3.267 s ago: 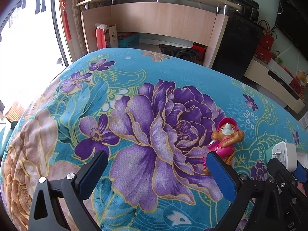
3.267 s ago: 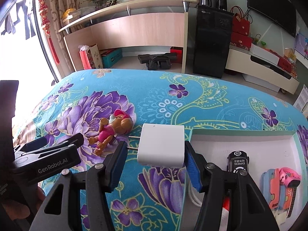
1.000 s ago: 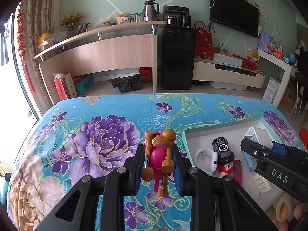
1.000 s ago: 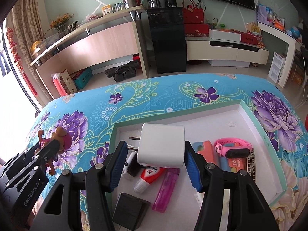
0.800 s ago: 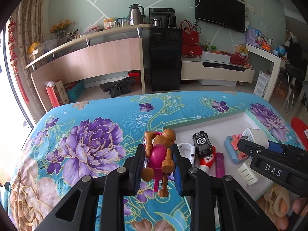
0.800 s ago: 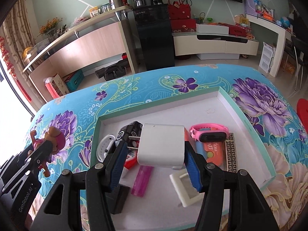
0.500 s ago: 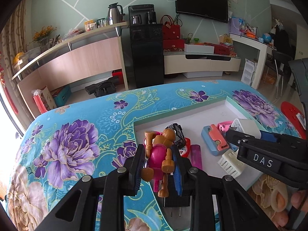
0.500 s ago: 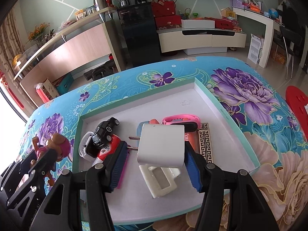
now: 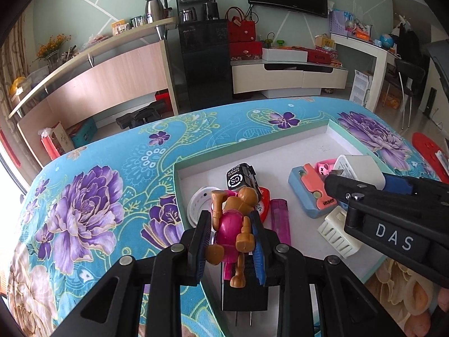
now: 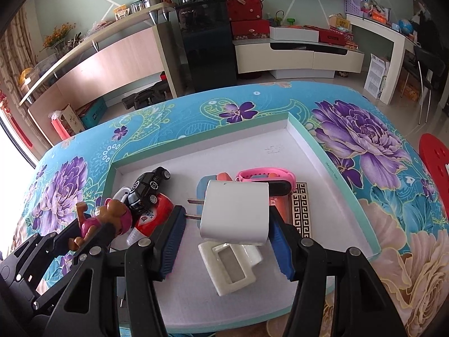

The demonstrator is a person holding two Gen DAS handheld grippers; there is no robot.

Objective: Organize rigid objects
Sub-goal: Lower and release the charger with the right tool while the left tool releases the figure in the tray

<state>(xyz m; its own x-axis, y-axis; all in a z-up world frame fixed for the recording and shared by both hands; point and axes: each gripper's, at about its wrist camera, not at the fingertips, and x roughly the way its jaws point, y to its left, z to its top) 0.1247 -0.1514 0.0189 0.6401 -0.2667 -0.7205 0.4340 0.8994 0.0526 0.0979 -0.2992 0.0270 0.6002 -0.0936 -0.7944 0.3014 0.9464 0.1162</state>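
One tray (image 10: 331, 165) holds one toy car (image 10: 147, 186), one pink wristband (image 10: 265, 175), one purple lighter (image 9: 280, 221), one black plug adapter (image 9: 244, 295) and one white clip (image 10: 227, 266). Two grippers show: one grips one toy figure (image 9: 233, 224), one grips one white charger (image 10: 235, 213).

I've got a pink-and-brown toy figure (image 9: 231, 226) pinched upright over the tray's (image 10: 331, 165) left end, and a white plug adapter (image 10: 235, 213), prongs pointing left, held above the tray's middle, over a black toy car (image 10: 148, 186) and pink band (image 10: 265, 175).
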